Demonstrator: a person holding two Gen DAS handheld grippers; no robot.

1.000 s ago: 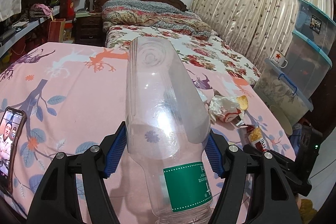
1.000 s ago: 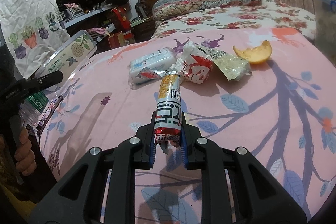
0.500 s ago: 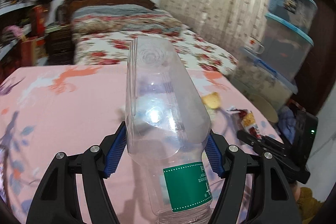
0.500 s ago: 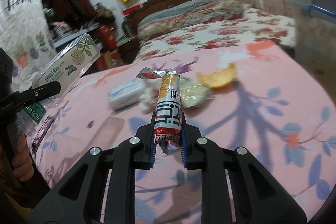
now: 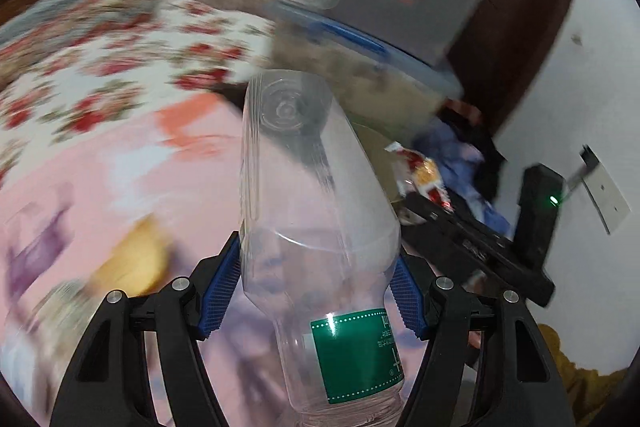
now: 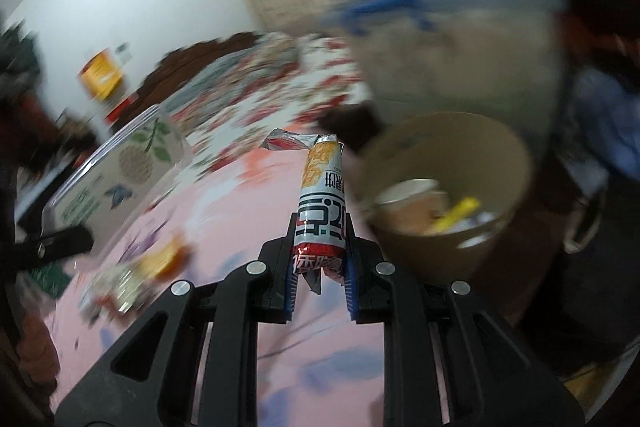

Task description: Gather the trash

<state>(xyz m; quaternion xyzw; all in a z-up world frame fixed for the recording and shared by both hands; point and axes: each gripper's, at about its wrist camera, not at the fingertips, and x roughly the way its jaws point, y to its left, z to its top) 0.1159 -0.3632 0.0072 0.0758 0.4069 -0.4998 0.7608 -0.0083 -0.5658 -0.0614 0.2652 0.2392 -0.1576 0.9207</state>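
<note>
My left gripper [image 5: 318,289] is shut on a clear plastic bottle [image 5: 308,195] with a green label, its base pointing away from me. My right gripper [image 6: 320,263] is shut on a snack wrapper [image 6: 322,199] with red, white and yellow print, standing upright between the pads. A brown round bin [image 6: 492,147] with a cup and scraps inside sits just right of the wrapper, beside the bed's edge. In the left wrist view the right gripper [image 5: 436,205] appears at the right, still holding the wrapper [image 5: 420,173]. An orange peel [image 5: 134,263] and other wrappers [image 6: 124,283] lie blurred on the pink sheet.
Stacked clear storage tubs with blue lids [image 5: 384,39] stand behind the bin [image 5: 380,155]. A floral bed [image 5: 100,39] lies beyond the pink sheet [image 5: 80,187]. The left-held bottle [image 6: 116,175] shows at the left of the right wrist view. Blue cloth [image 5: 460,163] and a black device [image 5: 536,215] are at the right.
Both grippers have swung to the right, away from the bed's middle and toward the brown bin and tubs. The views are now motion-blurred. Both grips are unchanged.
</note>
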